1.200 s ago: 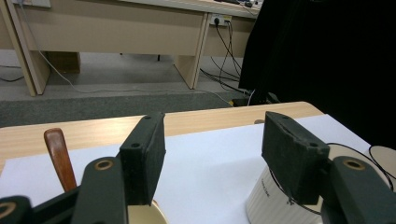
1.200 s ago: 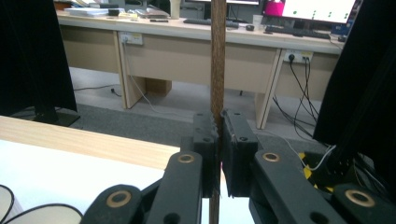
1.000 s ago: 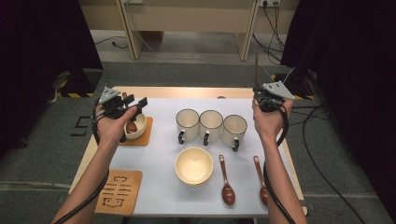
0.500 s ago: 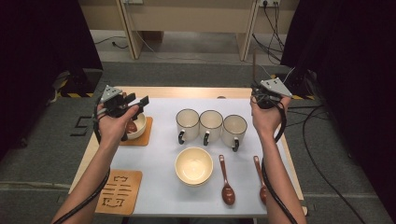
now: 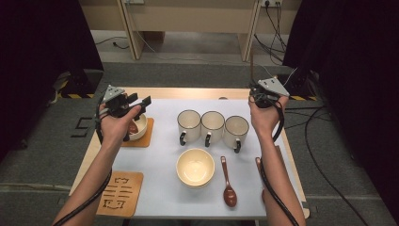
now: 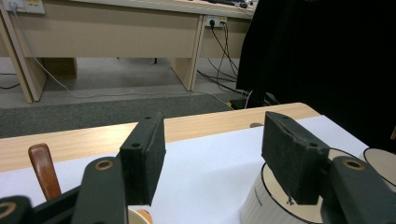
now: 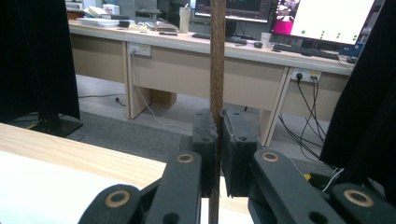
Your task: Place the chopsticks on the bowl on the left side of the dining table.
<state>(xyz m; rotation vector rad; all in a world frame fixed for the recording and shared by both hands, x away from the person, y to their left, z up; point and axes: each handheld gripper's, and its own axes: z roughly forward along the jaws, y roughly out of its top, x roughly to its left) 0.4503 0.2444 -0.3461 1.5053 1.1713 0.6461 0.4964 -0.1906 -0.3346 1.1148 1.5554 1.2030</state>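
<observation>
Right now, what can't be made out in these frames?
- Stick clamped in the right hand-held gripper: its top end cut off by the frame edge in the right gripper view; thin and faint in the high view.
- Small bowl on the coaster: mostly hidden by the left hand in the high view.
- Right-hand spoon: covered by the right forearm, high view.

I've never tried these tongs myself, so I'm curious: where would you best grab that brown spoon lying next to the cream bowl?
Take the spoon by its slim handle, near the middle, coming straight down from above with the jaws across it. It lies flat on the table, handle pointing away toward the mugs, and there is free space on both sides. The rounded bowl end looks wider and likely harder to pinch.
</observation>
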